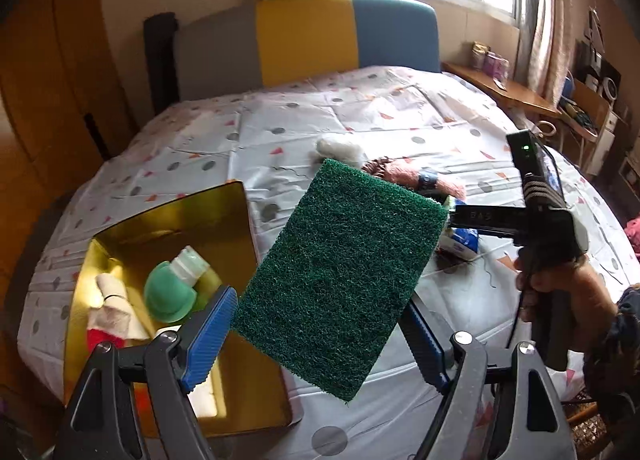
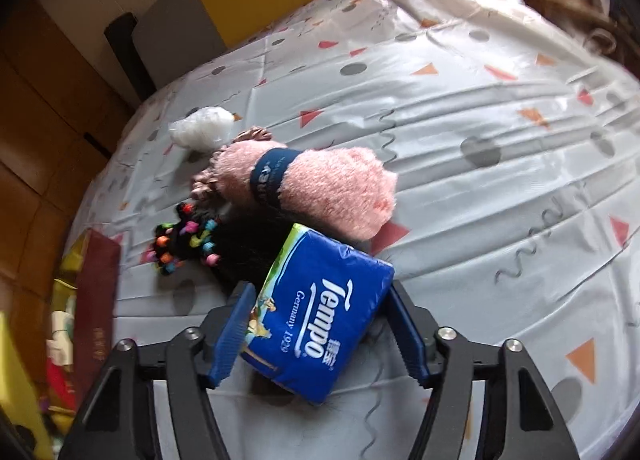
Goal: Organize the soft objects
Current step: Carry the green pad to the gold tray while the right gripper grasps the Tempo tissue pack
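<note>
We see the left gripper [image 1: 320, 324] clamped on a dark green scouring pad [image 1: 340, 280], its blue pads [image 1: 212, 340] pressing the pad's lower edges so that the pad stands tilted in the air above the bed [image 1: 400, 108]. Just to the left and below sits a gold-lined box [image 1: 232, 212], open, with a green-capped bottle [image 1: 172, 292] and a rolled white-and-red cloth [image 1: 112, 316] lying inside it.

Our right gripper [image 2: 320, 332] has a blue Tempo tissue pack [image 2: 320, 312] between its jaws; the left pad touches the pack's edge and the right finger sits against its far corner (the pack lies tilted, partly on the sheet). In the left wrist view a hand [image 1: 560, 292] grips this tool's handle at the right.

Beyond the tissue pack, farther on the patterned sheet, lies a fluffy pink roll [image 2: 328, 188] bound by a dark blue band [image 2: 272, 172]. Left of the pack is a black bundle with bright beads [image 2: 188, 244], and farther still a crumpled clear plastic bag [image 2: 204, 126]. A dark red box [image 2: 96, 300] stands at the left edge of the bed.
</note>
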A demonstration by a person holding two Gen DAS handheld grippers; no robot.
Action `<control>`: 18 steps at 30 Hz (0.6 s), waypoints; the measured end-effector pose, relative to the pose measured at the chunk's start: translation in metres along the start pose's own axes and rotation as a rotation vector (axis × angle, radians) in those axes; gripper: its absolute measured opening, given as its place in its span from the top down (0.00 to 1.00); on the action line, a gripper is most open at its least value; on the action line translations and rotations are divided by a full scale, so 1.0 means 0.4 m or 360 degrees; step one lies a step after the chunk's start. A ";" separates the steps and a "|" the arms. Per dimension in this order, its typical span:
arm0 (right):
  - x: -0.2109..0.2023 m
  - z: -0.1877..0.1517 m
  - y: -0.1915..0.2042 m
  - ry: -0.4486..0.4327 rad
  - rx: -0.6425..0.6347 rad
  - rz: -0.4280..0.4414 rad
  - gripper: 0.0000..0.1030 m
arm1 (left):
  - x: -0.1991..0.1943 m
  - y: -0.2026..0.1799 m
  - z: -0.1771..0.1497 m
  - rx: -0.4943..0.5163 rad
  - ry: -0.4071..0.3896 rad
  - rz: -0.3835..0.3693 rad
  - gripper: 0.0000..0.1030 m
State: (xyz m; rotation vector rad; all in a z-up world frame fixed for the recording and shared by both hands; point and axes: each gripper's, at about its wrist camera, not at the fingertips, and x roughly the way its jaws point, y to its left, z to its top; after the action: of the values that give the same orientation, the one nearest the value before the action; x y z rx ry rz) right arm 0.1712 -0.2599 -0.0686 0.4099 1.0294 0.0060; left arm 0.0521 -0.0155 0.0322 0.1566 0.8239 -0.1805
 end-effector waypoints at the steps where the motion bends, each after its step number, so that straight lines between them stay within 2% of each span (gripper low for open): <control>1: -0.002 -0.001 0.001 0.0020 -0.0010 -0.0009 0.39 | -0.004 0.005 -0.005 -0.0014 -0.0007 0.0013 0.21; 5: -0.002 -0.008 0.005 0.0067 -0.0064 -0.0046 0.38 | -0.006 0.027 -0.021 -0.0077 0.0005 0.0033 0.21; 18: 0.004 -0.019 0.016 0.0078 -0.0198 -0.0086 0.39 | 0.000 0.070 -0.066 -0.0178 0.0054 0.0065 0.21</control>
State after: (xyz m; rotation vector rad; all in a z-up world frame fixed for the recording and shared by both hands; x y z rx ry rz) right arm 0.1668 -0.2511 -0.0714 0.2700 1.0821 0.0315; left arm 0.0393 0.0172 0.0165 0.0714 0.8617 -0.0932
